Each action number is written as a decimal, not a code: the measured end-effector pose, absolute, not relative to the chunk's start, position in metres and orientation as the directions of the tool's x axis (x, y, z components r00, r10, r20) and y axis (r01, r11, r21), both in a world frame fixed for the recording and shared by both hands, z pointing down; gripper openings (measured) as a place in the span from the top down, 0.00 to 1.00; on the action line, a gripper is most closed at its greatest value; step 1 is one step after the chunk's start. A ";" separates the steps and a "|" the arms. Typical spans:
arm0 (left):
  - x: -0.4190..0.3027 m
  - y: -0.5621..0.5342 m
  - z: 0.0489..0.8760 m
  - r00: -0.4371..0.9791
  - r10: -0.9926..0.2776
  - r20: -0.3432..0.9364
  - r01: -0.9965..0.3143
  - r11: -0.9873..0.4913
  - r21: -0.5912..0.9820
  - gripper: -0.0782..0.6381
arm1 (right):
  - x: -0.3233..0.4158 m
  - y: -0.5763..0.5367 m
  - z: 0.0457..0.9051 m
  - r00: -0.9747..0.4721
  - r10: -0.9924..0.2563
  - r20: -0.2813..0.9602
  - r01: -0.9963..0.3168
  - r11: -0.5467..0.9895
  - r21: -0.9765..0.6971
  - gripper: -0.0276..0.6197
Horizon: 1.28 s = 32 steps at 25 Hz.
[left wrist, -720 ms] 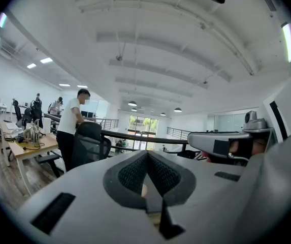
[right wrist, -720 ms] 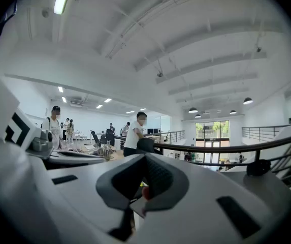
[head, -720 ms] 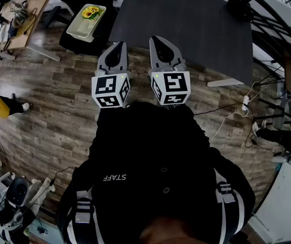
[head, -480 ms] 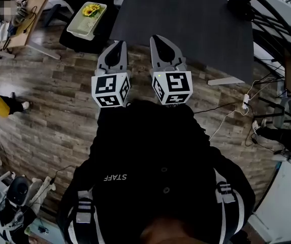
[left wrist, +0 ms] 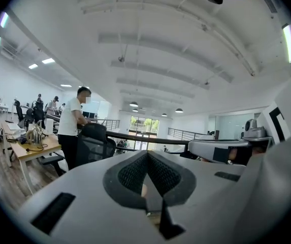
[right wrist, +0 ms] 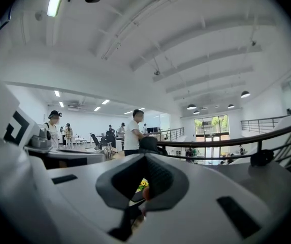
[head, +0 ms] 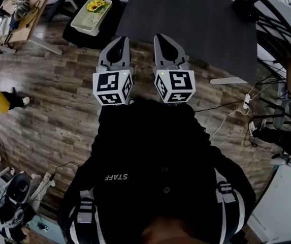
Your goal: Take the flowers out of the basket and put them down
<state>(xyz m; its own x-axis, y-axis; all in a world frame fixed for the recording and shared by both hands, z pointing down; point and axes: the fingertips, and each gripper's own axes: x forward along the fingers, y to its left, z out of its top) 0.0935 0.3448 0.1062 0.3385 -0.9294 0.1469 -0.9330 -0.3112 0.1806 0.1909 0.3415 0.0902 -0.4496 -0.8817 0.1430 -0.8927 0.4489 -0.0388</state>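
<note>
A white basket (head: 87,22) with yellow flowers (head: 95,5) sits on a dark seat, far ahead and to the left of the grey table (head: 186,19). Both grippers are held side by side in front of my chest, over the wooden floor and well short of the basket. The left gripper (head: 116,40) is shut with nothing in it, and its dark pads meet at the tip (left wrist: 148,156). The right gripper (head: 163,37) also looks shut and empty. A bit of yellow flower (right wrist: 143,185) shows far off through the slit below its tip (right wrist: 146,157).
A wooden desk (head: 26,14) with clutter stands at the far left. A power strip and cables (head: 245,103) lie on the floor to the right, beside a dark railing (head: 267,14). A person in a white shirt (left wrist: 74,123) stands by a black office chair (left wrist: 92,146).
Both grippers have edged forward toward the table and basket, staying shut side by side. The basket sits slightly higher in the head view.
</note>
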 end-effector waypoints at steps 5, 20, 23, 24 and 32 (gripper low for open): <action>0.075 0.348 0.125 0.334 -0.924 0.185 -0.934 -0.300 0.192 0.89 | 0.170 0.340 0.101 -0.456 -0.874 0.169 -0.889 0.457 -0.039 0.94; 0.015 0.353 0.163 0.312 -0.918 0.244 -0.940 -0.262 0.217 0.89 | 0.116 0.341 0.133 -0.455 -0.860 0.230 -0.887 0.459 -0.037 0.94; 0.003 0.353 0.175 0.299 -0.916 0.269 -0.943 -0.240 0.231 0.89 | 0.109 0.339 0.142 -0.454 -0.854 0.253 -0.887 0.461 -0.037 0.94; 0.000 0.352 0.178 0.297 -0.913 0.279 -0.943 -0.233 0.239 0.89 | 0.107 0.337 0.145 -0.454 -0.852 0.260 -0.886 0.462 -0.036 0.94; -0.009 0.320 0.199 0.274 -0.911 0.308 -0.948 -0.201 0.249 0.89 | 0.098 0.299 0.164 -0.473 -0.830 0.295 -0.874 0.484 -0.042 0.94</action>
<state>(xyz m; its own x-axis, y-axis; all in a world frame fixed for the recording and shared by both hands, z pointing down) -0.0089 0.3204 0.1991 0.2738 -0.9111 0.3079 -0.9476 -0.2007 0.2487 0.0983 0.2987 0.1642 -0.4735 -0.8298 0.2953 -0.8742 0.4838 -0.0422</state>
